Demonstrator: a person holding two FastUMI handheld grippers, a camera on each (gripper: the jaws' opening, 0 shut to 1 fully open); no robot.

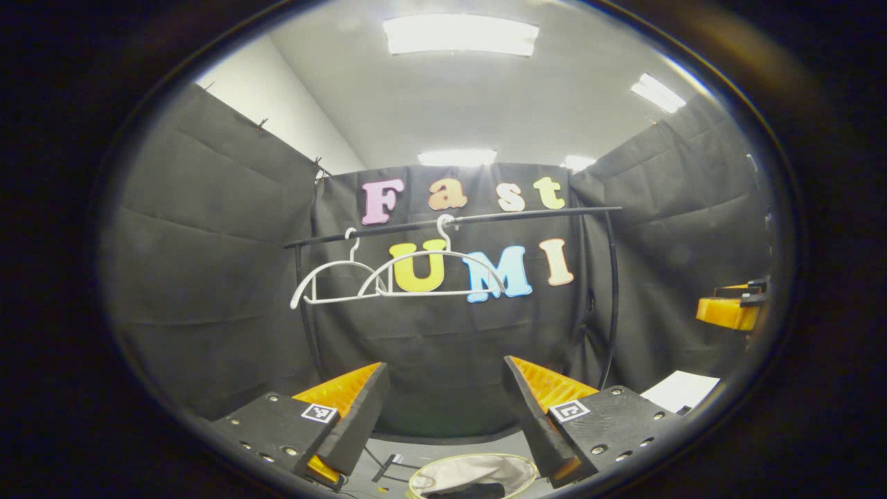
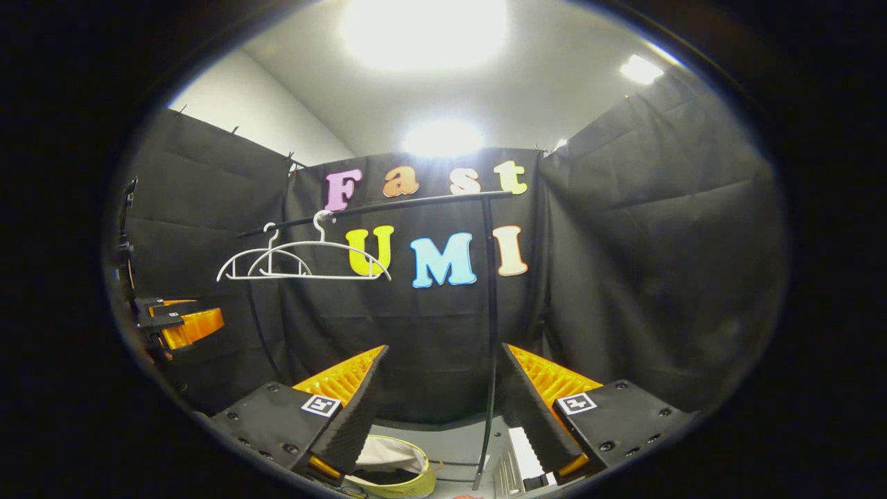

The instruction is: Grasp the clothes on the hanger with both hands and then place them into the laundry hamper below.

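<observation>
Two bare white hangers [image 1: 388,277] hang from a black rail [image 1: 457,222]; no garment is on them. The hangers [image 2: 298,260] and rail [image 2: 388,206] also appear in the right gripper view. Below, a round laundry hamper [image 1: 475,478] holds pale and dark cloth; its yellow-rimmed edge [image 2: 395,475] lies low between the right gripper's fingers. My left gripper [image 1: 443,409] is open with nothing between its fingers. My right gripper [image 2: 440,402] is open too, holding nothing. The right gripper [image 1: 731,308] also sits at the far right of the left gripper view, and the left gripper [image 2: 177,322] at the far left of the right gripper view.
The rack's black upright posts [image 2: 490,333] [image 1: 613,298] stand in front of the black cloth wall. A white sheet [image 1: 679,390] lies at the lower right of the left gripper view. A pale ribbed object [image 2: 516,464] sits on the floor beside the post.
</observation>
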